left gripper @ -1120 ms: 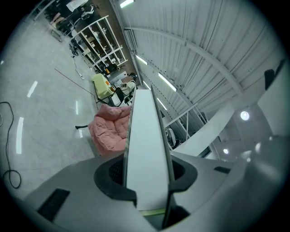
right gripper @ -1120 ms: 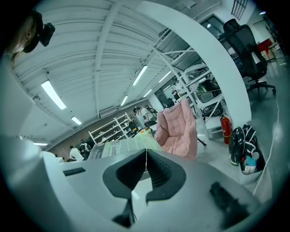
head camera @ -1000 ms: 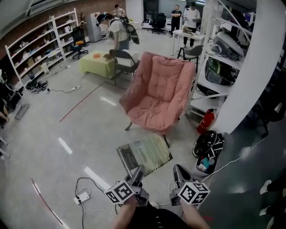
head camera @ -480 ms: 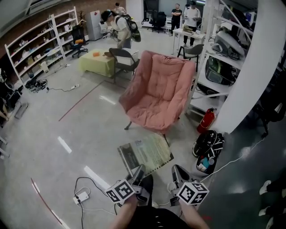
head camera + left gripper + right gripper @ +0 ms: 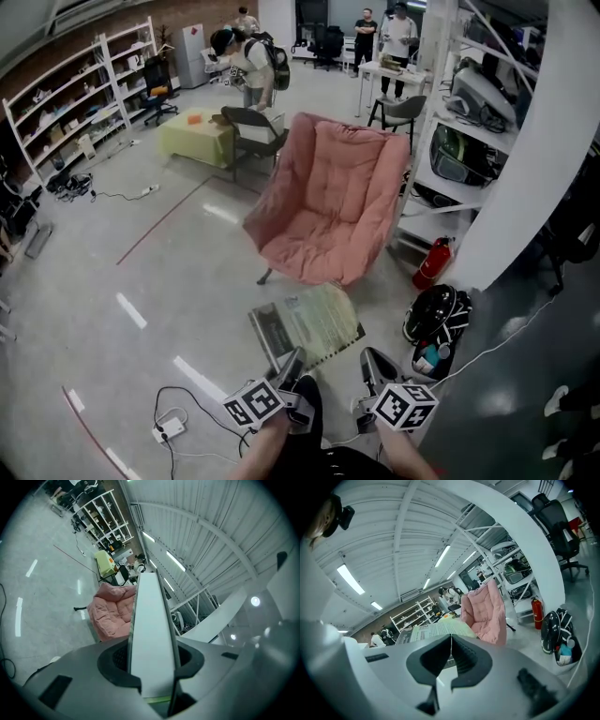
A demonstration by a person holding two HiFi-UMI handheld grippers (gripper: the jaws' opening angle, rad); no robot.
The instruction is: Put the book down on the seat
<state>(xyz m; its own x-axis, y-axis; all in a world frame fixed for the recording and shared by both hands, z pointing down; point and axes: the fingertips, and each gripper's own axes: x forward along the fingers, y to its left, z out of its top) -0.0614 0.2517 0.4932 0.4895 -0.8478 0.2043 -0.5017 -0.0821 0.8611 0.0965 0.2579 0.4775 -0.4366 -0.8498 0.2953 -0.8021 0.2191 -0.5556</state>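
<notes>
A pink padded chair [image 5: 328, 202] stands on the floor ahead, its seat [image 5: 309, 253] bare. An open book [image 5: 305, 323] with printed pages hangs level just short of the seat. My left gripper [image 5: 292, 362] is shut on the book's near edge. In the left gripper view the book [image 5: 150, 630] runs edge-on between the jaws of the left gripper [image 5: 152, 663], with the chair [image 5: 110, 611] beyond. My right gripper [image 5: 369, 358] sits to the right of the book, jaws together. In the right gripper view the right gripper [image 5: 451, 641] shows no gap, with the book [image 5: 433, 631] and chair [image 5: 485, 611] past it.
A red fire extinguisher [image 5: 431, 262] and a black backpack [image 5: 436, 314] sit right of the chair beside a white column [image 5: 525, 159]. A power strip with cables [image 5: 171, 429] lies at my left foot. A yellow-green table [image 5: 197, 136], a folding chair [image 5: 251, 127] and people stand behind.
Both grippers and the book have moved forward toward the pink chair, which now looks nearer. The grips look the same. A person in the background has shifted.
</notes>
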